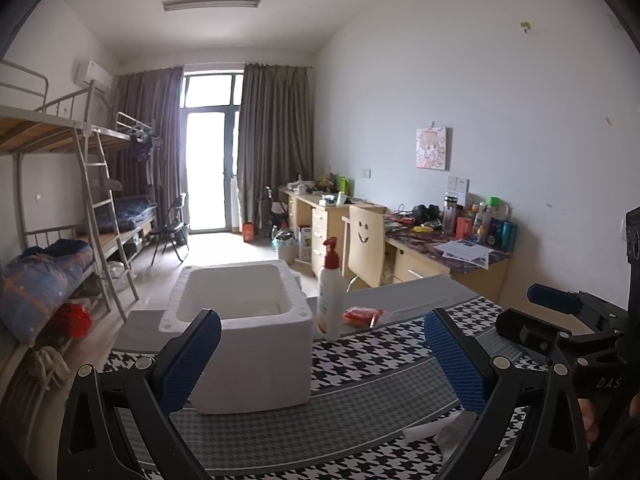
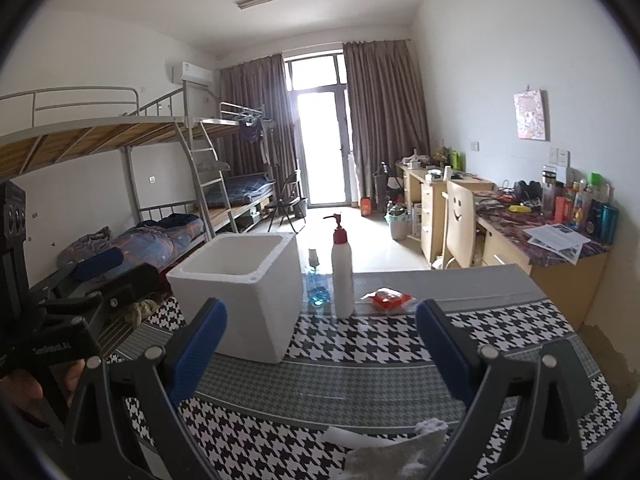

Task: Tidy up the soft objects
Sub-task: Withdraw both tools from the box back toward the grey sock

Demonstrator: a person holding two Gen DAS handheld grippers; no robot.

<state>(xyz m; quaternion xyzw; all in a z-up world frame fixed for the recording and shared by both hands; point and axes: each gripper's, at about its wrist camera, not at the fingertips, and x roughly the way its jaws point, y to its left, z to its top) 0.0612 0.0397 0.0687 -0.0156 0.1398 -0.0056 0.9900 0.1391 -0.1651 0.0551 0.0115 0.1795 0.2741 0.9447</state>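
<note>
A white foam box (image 1: 240,320) stands open-topped on the houndstooth tablecloth (image 2: 360,360), left of centre. To its right a white lotion bottle (image 2: 343,276) with a red pump stands upright, and a red-orange soft packet (image 2: 390,300) lies beside it. A crumpled white soft item (image 2: 392,448) lies at the near table edge, below and between the right gripper's fingers. My left gripper (image 1: 324,360) is open with nothing between its fingers, just in front of the box. My right gripper (image 2: 320,352) is open too, to the right of the left one.
A small bottle of blue liquid (image 2: 317,284) stands behind the lotion bottle. Past the table are a wooden chair (image 1: 364,248), cluttered desks (image 2: 540,236) along the right wall and bunk beds (image 1: 60,208) on the left. A hand (image 2: 24,392) holds the left gripper.
</note>
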